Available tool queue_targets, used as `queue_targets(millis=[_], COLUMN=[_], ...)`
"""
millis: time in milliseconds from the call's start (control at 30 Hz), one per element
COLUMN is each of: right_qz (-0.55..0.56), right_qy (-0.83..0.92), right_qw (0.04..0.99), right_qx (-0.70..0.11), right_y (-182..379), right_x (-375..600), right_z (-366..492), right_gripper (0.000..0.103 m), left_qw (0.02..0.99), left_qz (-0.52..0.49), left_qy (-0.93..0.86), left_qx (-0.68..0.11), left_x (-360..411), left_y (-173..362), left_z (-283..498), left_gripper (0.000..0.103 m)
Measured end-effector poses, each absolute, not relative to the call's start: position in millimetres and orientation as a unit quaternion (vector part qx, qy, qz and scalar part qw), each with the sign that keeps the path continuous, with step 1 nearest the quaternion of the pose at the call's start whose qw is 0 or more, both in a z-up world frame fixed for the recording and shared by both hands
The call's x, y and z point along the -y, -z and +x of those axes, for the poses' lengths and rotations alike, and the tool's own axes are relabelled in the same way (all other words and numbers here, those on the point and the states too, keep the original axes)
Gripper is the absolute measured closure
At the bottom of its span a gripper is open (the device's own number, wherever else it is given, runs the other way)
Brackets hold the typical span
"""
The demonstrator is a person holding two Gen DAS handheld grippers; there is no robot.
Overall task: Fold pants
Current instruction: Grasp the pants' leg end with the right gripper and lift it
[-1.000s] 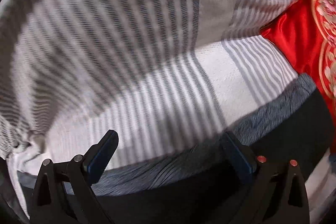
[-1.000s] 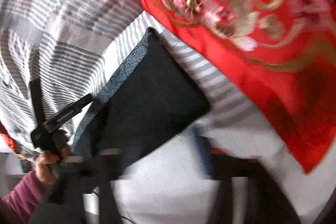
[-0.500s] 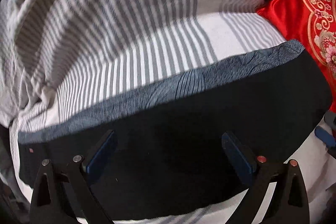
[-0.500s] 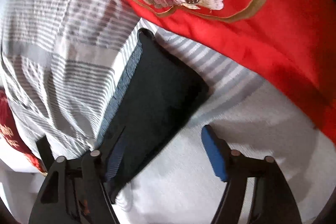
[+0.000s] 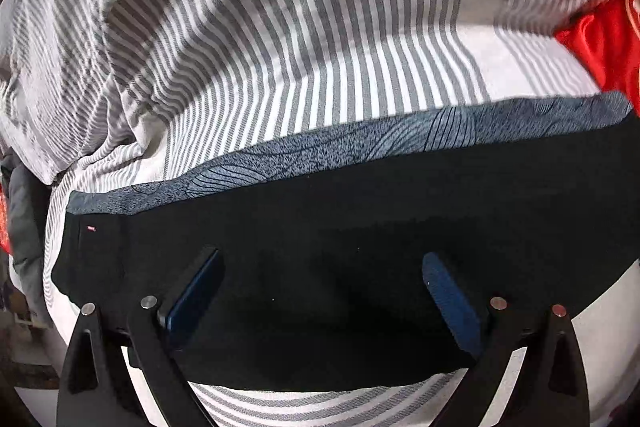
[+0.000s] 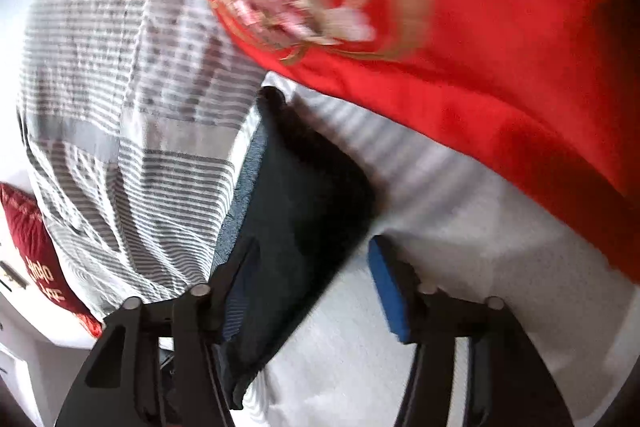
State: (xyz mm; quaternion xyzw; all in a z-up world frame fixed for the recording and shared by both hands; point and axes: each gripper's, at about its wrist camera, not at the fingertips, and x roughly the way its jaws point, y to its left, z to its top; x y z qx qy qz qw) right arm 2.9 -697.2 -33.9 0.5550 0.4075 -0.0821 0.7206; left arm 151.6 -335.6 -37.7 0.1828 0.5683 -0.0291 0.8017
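Dark folded pants (image 5: 360, 235) with a blue-grey patterned band (image 5: 360, 143) along the far edge lie flat on the striped bed sheet (image 5: 320, 67). My left gripper (image 5: 320, 257) hovers over their middle, open wide, with only cloth below. In the right wrist view the pants (image 6: 304, 187) run away from the camera as a narrow dark strip. My right gripper (image 6: 312, 247) is at their near end and its jaws are closing. Its left finger (image 6: 240, 267) is over the dark cloth and the blue right pad (image 6: 386, 287) is over the white sheet. Neither pad presses on the cloth.
A red embroidered quilt (image 6: 460, 47) lies bunched right of the pants and shows as a red corner (image 5: 604, 47) in the left view. A rumpled striped duvet (image 6: 120, 87) rises on the other side. A dark red lettered cushion (image 6: 36, 239) sits at the bed's edge.
The left gripper has come over the pants, which now fill its lower view. The right gripper has dropped closer to the pants' end, rolled, and its jaws have narrowed.
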Motion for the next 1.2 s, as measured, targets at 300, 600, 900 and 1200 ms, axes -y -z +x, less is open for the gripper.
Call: queue_targets(millis=[300, 600, 900, 1200], right_qz=[0.507, 0.566, 0.568, 0.539], right_qy=[0.058, 0.019, -0.078, -0.167], right_qw=[0.751, 0.713, 0.724, 0.723], right_qx=[-0.419, -0.413, -0.384, -0.398], right_y=[39, 31, -25, -61], right_x=[683, 679, 634, 543], right_z=[59, 67, 94, 133], right_gripper=[0.049, 0.091, 0.091, 0.091], left_qw=[0.793, 0.806, 0.813, 0.811], left_qz=[0.185, 0.153, 0.134, 0.081], left_qy=[0.040, 0.047, 0.067, 0.084], left_qx=[-0.579, -0.570, -0.563, -0.573], left_x=[342, 331, 323, 272], left_y=[56, 65, 64, 56], left_z=[149, 146, 144, 142], left_gripper=[0.003, 0.003, 0.003, 0.003])
